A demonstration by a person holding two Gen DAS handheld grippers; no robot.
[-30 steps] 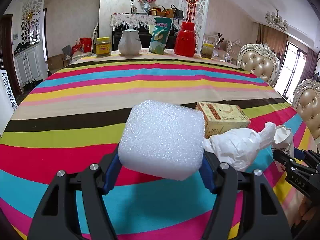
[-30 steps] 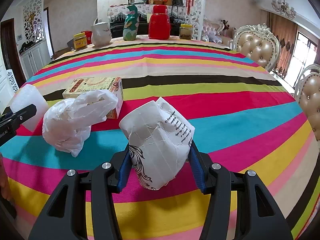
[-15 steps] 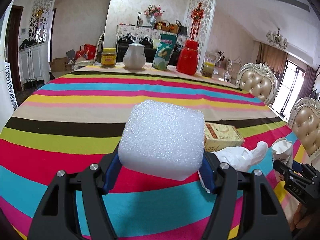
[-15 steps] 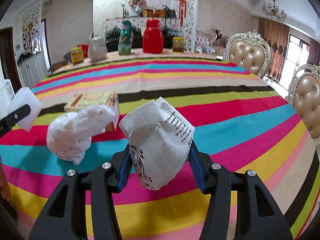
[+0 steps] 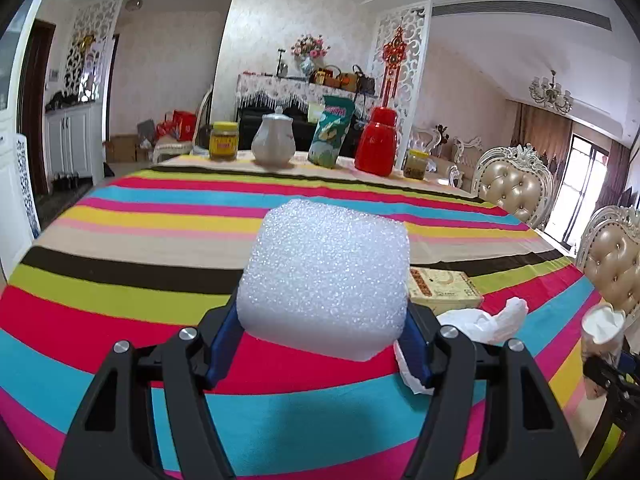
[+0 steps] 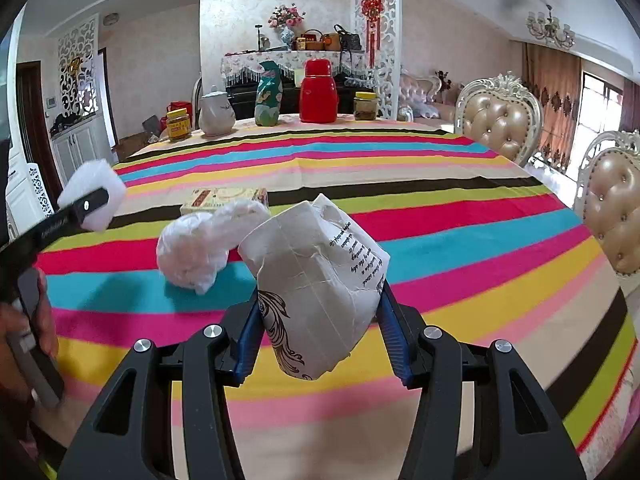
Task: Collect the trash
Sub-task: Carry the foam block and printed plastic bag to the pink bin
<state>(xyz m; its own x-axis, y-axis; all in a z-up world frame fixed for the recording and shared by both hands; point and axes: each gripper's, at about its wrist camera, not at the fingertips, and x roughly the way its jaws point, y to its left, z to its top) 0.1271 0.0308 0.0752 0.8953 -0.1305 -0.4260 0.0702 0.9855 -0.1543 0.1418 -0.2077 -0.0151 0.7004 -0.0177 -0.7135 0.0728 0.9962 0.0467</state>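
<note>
My left gripper [image 5: 322, 338] is shut on a white foam block [image 5: 326, 276], held above the striped tablecloth [image 5: 140, 248]. That foam block [image 6: 94, 192] shows again at the left of the right wrist view, between the left gripper's black fingers. My right gripper [image 6: 318, 322] is shut on a crumpled white paper cup [image 6: 320, 280] with black print, lifted off the cloth. The cup [image 5: 602, 330] also appears at the right edge of the left wrist view. A crumpled white plastic bag [image 6: 200, 246] lies on the table between both grippers. A flat cardboard box [image 6: 224, 198] sits just behind it.
At the far table edge stand a yellow-lidded jar [image 5: 224, 141], a white teapot [image 5: 274, 141], a green snack bag [image 5: 331, 132], a red thermos [image 5: 376, 146] and a small jar [image 5: 416, 164]. Cream padded chairs [image 6: 500, 118] line the right side. A hand [image 6: 20, 320] holds the left gripper.
Both grippers have risen with their loads. The left view tilted up, showing more of the room. The bag and box now sit lower and farther off in both views.
</note>
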